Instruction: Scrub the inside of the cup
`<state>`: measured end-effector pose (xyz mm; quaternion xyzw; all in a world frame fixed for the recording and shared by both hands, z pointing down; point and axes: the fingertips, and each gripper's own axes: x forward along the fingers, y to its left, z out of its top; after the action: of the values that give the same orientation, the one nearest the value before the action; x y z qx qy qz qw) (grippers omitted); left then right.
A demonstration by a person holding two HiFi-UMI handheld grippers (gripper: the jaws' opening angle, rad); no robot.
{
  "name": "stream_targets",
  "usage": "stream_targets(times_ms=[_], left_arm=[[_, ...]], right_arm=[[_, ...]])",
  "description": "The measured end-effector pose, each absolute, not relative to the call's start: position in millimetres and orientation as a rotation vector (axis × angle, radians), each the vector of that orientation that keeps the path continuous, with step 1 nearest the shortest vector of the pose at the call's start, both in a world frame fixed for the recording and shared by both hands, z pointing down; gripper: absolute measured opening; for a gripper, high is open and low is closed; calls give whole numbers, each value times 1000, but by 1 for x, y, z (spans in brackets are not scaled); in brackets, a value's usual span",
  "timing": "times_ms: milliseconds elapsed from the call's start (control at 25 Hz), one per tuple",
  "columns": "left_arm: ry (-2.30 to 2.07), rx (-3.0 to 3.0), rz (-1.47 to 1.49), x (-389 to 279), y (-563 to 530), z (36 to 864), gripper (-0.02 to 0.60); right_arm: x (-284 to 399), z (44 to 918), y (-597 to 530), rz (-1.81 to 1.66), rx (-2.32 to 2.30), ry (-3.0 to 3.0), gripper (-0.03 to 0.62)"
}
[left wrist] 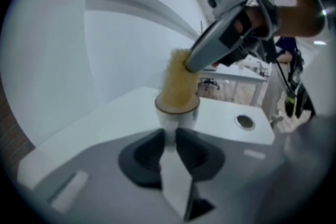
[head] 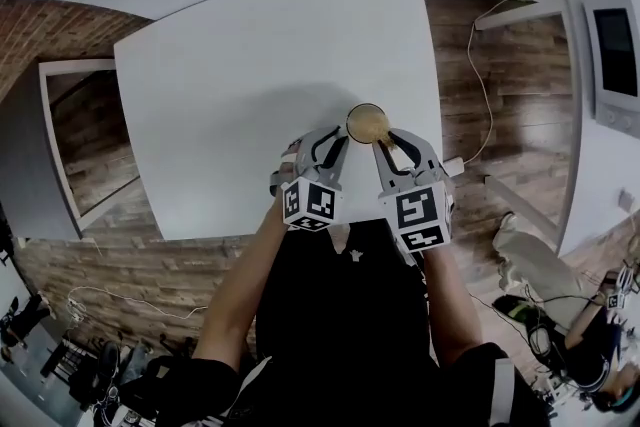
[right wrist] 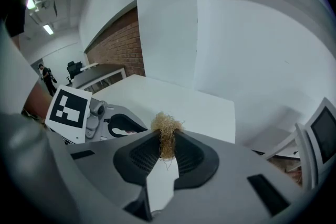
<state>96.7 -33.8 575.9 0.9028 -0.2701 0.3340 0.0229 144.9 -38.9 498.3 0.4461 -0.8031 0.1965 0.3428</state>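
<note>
Now my right gripper (right wrist: 167,139) pinches the yellow scrubber (right wrist: 167,124) tight. My left gripper (left wrist: 169,134) squeezes the bottom of the cup (left wrist: 177,114), with its jaws only a little apart. If I push too hard, I think the small cup could slip out or tip onto the white table (head: 220,85). The cup sits right at both tips, with the scrubber stuffed inside.

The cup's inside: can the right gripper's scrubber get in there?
Probably yes: the scrubber in the right gripper sits in the open mouth of the cup; nothing blocks it.
</note>
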Motion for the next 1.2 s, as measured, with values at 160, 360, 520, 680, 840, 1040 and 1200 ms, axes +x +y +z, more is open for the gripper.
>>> stream_targets(times_ms=[160, 360, 520, 680, 840, 1040, 1200], left_arm=[[-832, 2810, 1014, 102, -25, 571, 72], [-827, 2813, 1001, 101, -26, 571, 72], [-831, 2811, 993, 101, -25, 569, 72], [-840, 2814, 989, 103, -25, 568, 72], [-846, 2817, 978, 100, -25, 568, 72], [-843, 2816, 972, 101, -23, 566, 66], [-841, 2817, 963, 102, -23, 565, 64]], right_arm=[[144, 514, -35, 515, 1075, -1993, 55], [136, 533, -44, 503, 994, -1918, 55], [130, 547, -44, 483, 886, -1856, 55], [128, 563, -43, 468, 784, -1776, 55], [122, 570, -49, 488, 754, -1741, 55], [129, 530, -58, 497, 910, -1844, 55], [133, 515, -60, 490, 1014, -1860, 55]])
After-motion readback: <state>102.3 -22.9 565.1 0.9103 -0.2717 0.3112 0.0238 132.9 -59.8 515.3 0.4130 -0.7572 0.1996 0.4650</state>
